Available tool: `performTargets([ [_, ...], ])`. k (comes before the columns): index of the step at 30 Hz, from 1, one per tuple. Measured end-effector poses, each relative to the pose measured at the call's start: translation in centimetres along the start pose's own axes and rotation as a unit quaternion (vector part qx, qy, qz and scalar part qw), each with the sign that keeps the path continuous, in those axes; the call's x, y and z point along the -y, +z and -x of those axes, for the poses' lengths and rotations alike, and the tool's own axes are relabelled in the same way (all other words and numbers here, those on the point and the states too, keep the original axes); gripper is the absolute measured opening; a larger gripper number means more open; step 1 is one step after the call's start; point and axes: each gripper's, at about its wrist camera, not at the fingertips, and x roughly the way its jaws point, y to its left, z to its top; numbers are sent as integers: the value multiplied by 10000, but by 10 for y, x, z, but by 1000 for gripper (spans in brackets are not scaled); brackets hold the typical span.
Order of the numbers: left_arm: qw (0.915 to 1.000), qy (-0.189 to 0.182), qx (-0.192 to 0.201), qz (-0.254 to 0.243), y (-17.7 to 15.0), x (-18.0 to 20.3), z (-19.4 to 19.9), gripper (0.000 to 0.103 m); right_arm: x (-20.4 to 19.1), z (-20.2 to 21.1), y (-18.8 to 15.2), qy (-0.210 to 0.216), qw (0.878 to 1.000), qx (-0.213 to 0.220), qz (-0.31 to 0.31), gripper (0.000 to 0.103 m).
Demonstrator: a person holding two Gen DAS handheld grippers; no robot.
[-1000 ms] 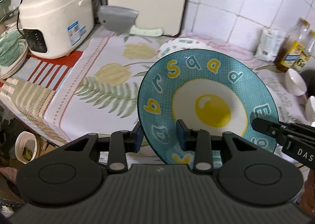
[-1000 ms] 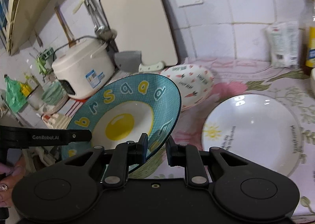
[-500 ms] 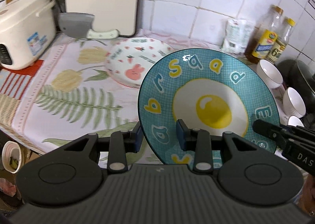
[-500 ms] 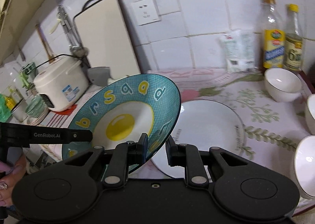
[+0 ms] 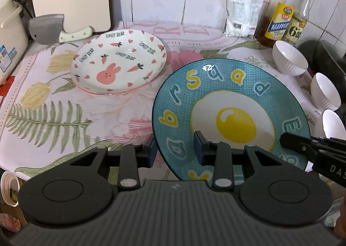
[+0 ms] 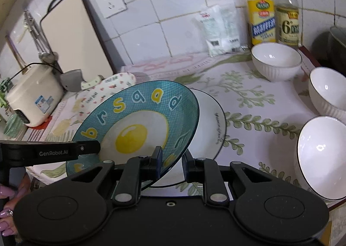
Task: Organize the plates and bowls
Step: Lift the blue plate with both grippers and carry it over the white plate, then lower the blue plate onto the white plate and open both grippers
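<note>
A teal plate (image 5: 233, 120) with a fried-egg picture and yellow letters hangs tilted above the counter. My left gripper (image 5: 175, 149) is shut on its near left rim. My right gripper (image 6: 173, 161) is shut on its near right rim. In the right wrist view the teal plate (image 6: 134, 129) partly covers a white plate (image 6: 213, 120) lying on the cloth. A rabbit-and-carrot plate (image 5: 116, 64) lies further back on the left. Three white bowls (image 6: 275, 60) (image 6: 328, 92) (image 6: 322, 155) stand at the right.
A flowered cloth (image 5: 54, 116) covers the counter. At the back wall stand two bottles (image 5: 279, 14), a white bag (image 5: 240, 14), a cutting board (image 6: 71, 38) and a cleaver (image 5: 47, 27). A rice cooker (image 6: 32, 99) sits far left. A dark pot (image 5: 324, 55) is at the right edge.
Both grippers carried the teal plate to the right along the counter and slightly down. The rice cooker slid out of the left view; the bowls and bottles came in.
</note>
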Motion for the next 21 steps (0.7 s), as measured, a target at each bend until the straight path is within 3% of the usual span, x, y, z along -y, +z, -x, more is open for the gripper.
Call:
performTargets([
  [9, 9994, -41, -322, 137, 2, 6, -28, 34, 9, -12, -3, -253, 9994, -224, -60, 24],
  [21, 9981, 135, -591, -112, 14, 11, -48, 34, 2, -26, -4, -580, 9973, -439, -71, 26],
])
